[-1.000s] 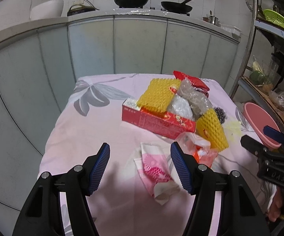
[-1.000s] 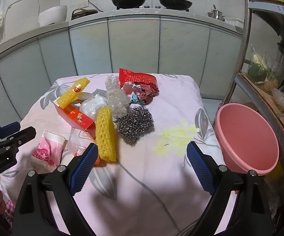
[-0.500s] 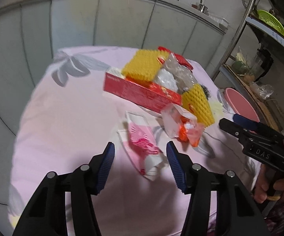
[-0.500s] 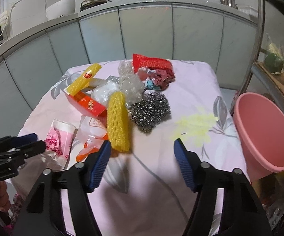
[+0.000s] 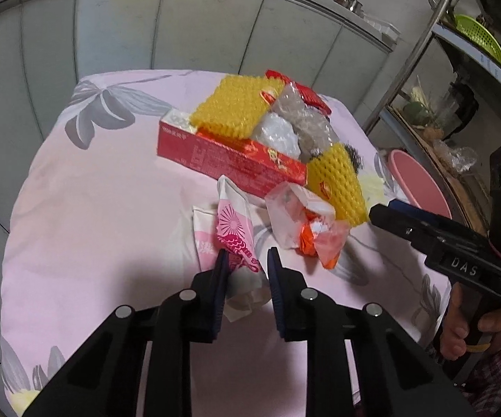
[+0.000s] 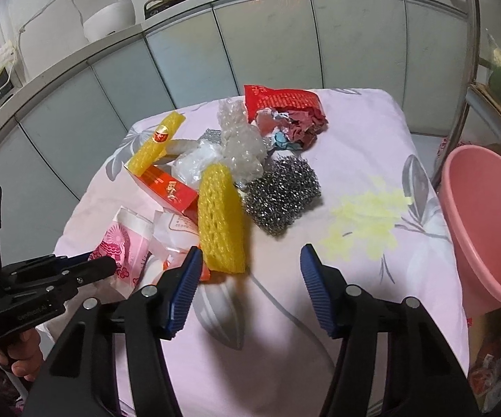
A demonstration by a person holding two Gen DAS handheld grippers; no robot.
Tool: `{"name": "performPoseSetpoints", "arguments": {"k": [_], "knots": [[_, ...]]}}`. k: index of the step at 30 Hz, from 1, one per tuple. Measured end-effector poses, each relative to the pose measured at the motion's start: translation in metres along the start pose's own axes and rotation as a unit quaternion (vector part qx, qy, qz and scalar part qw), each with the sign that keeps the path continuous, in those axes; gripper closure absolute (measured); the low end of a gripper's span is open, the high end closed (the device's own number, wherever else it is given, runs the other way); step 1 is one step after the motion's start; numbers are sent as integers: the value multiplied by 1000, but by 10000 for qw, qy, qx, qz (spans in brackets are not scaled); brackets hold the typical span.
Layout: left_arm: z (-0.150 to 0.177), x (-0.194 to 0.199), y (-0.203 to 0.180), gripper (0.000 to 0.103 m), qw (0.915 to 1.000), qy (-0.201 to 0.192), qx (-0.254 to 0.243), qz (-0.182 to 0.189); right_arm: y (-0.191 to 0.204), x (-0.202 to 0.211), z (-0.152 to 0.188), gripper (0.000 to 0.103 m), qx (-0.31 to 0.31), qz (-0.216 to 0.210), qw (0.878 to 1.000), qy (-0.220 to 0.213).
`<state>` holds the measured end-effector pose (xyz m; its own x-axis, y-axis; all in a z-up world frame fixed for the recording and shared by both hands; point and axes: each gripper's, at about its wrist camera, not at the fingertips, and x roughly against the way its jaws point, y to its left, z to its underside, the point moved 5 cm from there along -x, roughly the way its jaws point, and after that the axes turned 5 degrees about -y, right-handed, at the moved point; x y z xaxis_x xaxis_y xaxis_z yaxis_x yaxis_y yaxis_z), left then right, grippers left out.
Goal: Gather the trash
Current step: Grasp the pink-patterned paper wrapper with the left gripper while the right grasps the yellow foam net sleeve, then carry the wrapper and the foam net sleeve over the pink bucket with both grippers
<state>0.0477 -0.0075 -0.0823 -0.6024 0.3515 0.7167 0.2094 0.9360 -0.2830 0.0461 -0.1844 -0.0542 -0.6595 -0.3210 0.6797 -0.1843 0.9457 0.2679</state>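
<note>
We observe the left gripper (image 5: pixel 247 260) with its blue-padded fingers (image 5: pixel 220 278) drawn close together around the near end of the pink-and-white printed paper wrapper (image 5: pixel 233 229), which lies near the front edge of the desk (image 5: pixel 94 226), a surface covered in a pink floral cloth. The left finger touches the wrapper; we cannot tell whether the right one does. The right gripper (image 6: pixel 250 278) hovers above the cloth with its fingers spread wide and nothing between them. Just beyond it lies the yellow foam mesh sleeve (image 6: pixel 220 219), beside a crumpled clear plastic bag with orange print (image 5: pixel 306 222). Behind these sit the long red cardboard box (image 5: pixel 229 160), a second yellow foam mesh pad (image 5: pixel 236 104), a wad of clear bubble wrap (image 6: pixel 241 142), a steel wire scourer (image 6: pixel 281 194) and a torn red foil packet (image 6: pixel 285 107). A pink plastic basin (image 6: pixel 486 222) stands off the right edge of the desk.
</note>
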Motion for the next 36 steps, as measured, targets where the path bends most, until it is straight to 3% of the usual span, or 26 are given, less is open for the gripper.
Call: {"name": "performPoseSetpoints", "arguments": {"k": [5,11,18,20,36], "knots": [[-9,8,-1,81,9999,-146,-53,-28,6,-9,-6,44,-15,-180,9997,142],[-17,12,1,81,9998,-206,-24,-65,13,-24,-11,55,-51,-281,9990,331],[-20,15,3,81,9996,-251,-15,-118,13,-34,-6,86,-84,-351,9979,533],[-21,17,3,81,9996,-267,-15,-133,12,-34,-6,90,-110,-378,9977,558],[-45,33,-32,81,9977,-576,-350,2,-9,18,-18,92,-412,-579,9975,43]]}}
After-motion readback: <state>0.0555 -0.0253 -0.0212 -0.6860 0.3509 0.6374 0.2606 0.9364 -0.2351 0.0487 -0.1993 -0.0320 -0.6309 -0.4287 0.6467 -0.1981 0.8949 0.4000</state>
